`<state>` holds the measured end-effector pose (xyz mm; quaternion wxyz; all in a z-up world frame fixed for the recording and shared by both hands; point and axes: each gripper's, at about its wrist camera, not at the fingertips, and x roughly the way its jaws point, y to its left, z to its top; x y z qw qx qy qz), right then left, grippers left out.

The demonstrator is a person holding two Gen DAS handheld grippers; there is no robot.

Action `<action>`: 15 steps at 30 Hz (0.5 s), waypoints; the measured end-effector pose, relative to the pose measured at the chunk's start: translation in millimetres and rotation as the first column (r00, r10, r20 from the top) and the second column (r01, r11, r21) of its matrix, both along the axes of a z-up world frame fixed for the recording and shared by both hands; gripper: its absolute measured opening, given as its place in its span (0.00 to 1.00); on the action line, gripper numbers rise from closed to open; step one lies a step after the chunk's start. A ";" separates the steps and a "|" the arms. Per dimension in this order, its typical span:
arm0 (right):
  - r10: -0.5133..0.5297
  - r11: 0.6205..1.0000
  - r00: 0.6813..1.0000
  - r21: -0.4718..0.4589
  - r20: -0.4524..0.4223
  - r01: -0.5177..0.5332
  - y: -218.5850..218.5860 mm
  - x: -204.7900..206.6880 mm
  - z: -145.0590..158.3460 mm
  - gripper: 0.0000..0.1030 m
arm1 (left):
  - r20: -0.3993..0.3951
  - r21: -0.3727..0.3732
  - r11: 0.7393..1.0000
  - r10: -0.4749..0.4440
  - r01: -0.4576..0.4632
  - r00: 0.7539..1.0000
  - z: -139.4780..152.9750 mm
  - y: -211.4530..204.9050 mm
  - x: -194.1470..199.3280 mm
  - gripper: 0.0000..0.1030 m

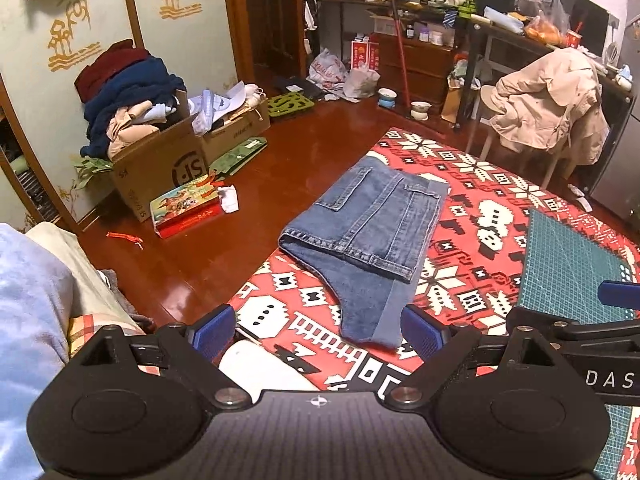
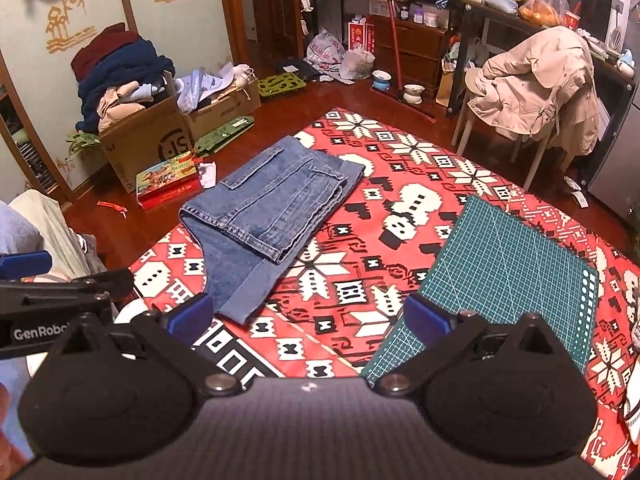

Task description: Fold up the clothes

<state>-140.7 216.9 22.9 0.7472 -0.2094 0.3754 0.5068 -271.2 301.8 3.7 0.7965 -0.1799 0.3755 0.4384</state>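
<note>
While left tool (image 1: pixel 318 330) hangs spread, empty, jeans (image 1: pixel 370 224) lie folded to compact bundle on patterned cloth (image 1: pixel 472 200), 1 leg end protruding near; right tool (image 2: pixel 310 316) spread, empty. Judged: folding nearly done.

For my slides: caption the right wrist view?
Open right gripper above folded jeans on a patterned red mat.

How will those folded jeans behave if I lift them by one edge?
The folded jeans are layered denim, so they will probably sag and unfold rather than stay flat. The stacked layers suggest some heft. On the patterned cloth, a push would likely bunch them.
</note>
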 end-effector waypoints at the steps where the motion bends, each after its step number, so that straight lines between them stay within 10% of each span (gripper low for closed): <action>1: 0.001 1.000 1.000 -0.002 0.001 -0.001 0.2 -0.3 -0.3 0.99 | 0.000 -0.001 1.000 0.000 0.000 1.000 -0.3 0.1 -0.1 0.87; 15: 0.006 1.000 1.000 -0.021 0.022 -0.006 2.7 -4.9 -0.7 0.99 | -0.006 -0.008 1.000 0.001 -0.001 1.000 -4.3 0.7 -1.2 0.87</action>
